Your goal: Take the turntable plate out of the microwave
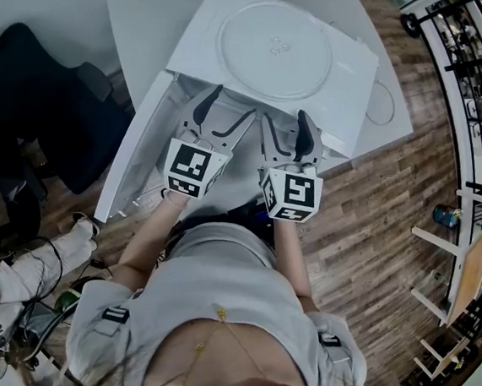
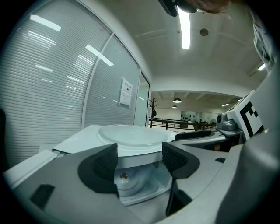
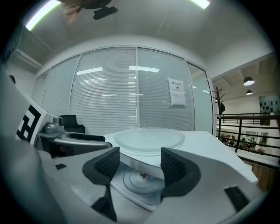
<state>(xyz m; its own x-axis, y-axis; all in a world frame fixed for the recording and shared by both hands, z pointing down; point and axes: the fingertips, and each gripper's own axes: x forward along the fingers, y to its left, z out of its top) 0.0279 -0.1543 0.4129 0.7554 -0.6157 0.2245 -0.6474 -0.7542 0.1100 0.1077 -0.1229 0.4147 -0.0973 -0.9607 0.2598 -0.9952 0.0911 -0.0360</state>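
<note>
The clear glass turntable plate (image 1: 274, 47) lies flat on top of the white microwave (image 1: 344, 72), also seen as plate (image 2: 131, 133) and plate (image 3: 148, 139). The microwave door (image 1: 135, 151) hangs open to the left. My left gripper (image 1: 231, 108) and right gripper (image 1: 286, 128) sit side by side at the cavity mouth, both open and holding nothing. Between the left gripper's (image 2: 140, 159) jaws I see the bare cavity floor with its drive hub (image 2: 124, 177). The right gripper (image 3: 140, 164) frames the same hub (image 3: 142, 176).
The microwave stands on a white table (image 1: 149, 27). A pale ring (image 1: 381, 102) lies on the table to the microwave's right. A black chair (image 1: 37, 97) stands at the left, a railing (image 1: 464, 47) and a wooden frame (image 1: 473, 267) at the right on the wood floor.
</note>
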